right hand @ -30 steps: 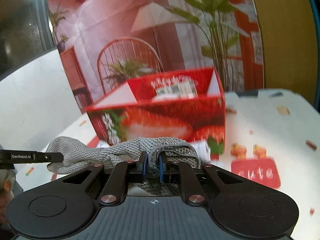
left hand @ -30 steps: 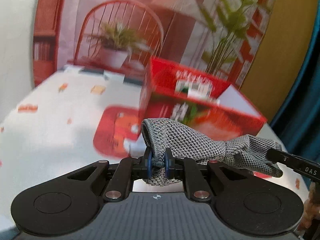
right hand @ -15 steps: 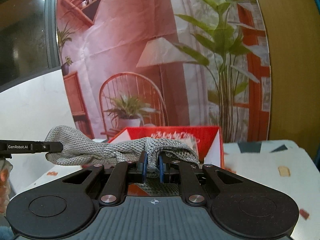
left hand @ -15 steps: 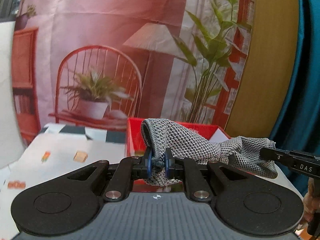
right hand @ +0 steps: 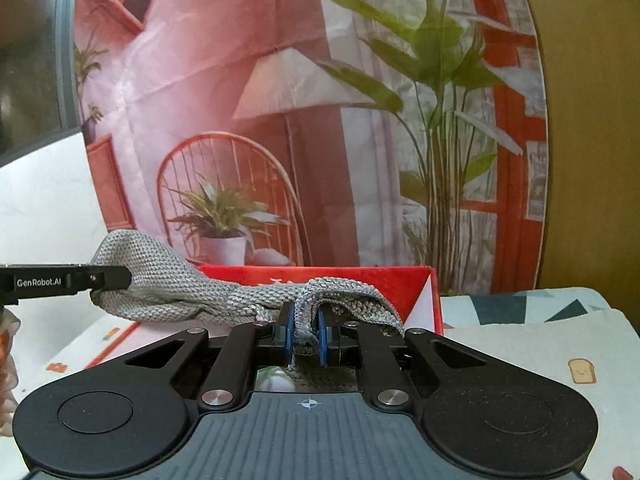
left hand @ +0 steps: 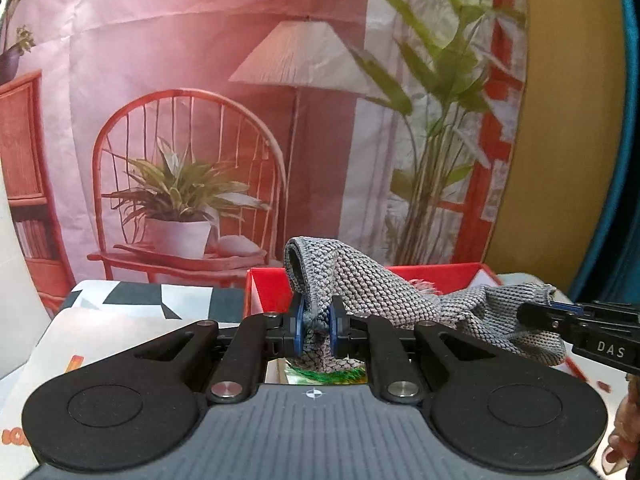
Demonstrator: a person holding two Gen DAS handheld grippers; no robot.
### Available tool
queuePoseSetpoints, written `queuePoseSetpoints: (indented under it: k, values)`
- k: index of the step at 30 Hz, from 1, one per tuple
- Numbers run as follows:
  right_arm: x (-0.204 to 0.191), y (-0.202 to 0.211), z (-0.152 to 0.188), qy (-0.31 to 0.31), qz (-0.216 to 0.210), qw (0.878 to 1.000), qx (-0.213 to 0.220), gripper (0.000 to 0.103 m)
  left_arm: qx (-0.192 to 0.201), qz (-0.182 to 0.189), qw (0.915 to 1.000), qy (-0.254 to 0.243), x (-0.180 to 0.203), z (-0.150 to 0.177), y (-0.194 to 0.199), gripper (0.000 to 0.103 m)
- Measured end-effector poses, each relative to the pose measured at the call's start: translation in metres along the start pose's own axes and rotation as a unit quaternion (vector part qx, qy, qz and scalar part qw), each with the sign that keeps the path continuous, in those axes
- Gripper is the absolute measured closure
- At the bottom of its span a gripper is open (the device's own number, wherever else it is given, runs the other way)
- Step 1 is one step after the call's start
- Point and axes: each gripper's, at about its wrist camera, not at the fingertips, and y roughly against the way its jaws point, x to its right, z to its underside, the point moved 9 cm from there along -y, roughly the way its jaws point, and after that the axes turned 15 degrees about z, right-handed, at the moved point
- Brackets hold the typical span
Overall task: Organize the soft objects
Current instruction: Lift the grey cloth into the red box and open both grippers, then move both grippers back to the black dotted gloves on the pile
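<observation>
Transport step: left gripper (left hand: 315, 330) and right gripper (right hand: 304, 336) each pinch one end of grey knitted cloth (left hand: 384, 300), slung before red box (right hand: 400, 284). Next, probably: carry over box, lower, release.

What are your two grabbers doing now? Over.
Left gripper and right gripper both shut on grey knitted cloth. Cloth stretched between them above red cardboard box. Nothing blocking.

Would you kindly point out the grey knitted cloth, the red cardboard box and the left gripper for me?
Grey knitted cloth (left hand: 372, 292): left wrist view, on its stretched middle.
Red cardboard box (right hand: 384, 284): right wrist view, on its inner back wall.
Left gripper (left hand: 315, 322): left wrist view, midway between the blue-padded fingertips.
</observation>
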Motion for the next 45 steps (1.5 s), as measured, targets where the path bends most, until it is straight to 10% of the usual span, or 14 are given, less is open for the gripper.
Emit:
queuePoseSetpoints:
  k: [12,17,23,45]
  values:
    - [0.006,-0.041,0.024,-0.002,0.022,0.999,-0.047,0.084,-0.047,0.010,0.9988,0.002,-0.016,0.015,-0.037,0.082]
    - [0.007,-0.034,0.027,0.011,0.028,0.999,-0.036,0.075,-0.034,0.002,0.9994,-0.008,-0.014,0.011,-0.031,0.043]
    - [0.004,-0.016,0.029,0.011,0.030,0.999,-0.023,0.058,-0.027,0.015,0.9994,-0.019,0.001,0.006,-0.014,0.042]
    - [0.021,0.087,0.074,-0.024,0.037,0.999,0.028,0.058,-0.037,0.058,0.9956,0.063,0.047,0.088,0.061,0.035]
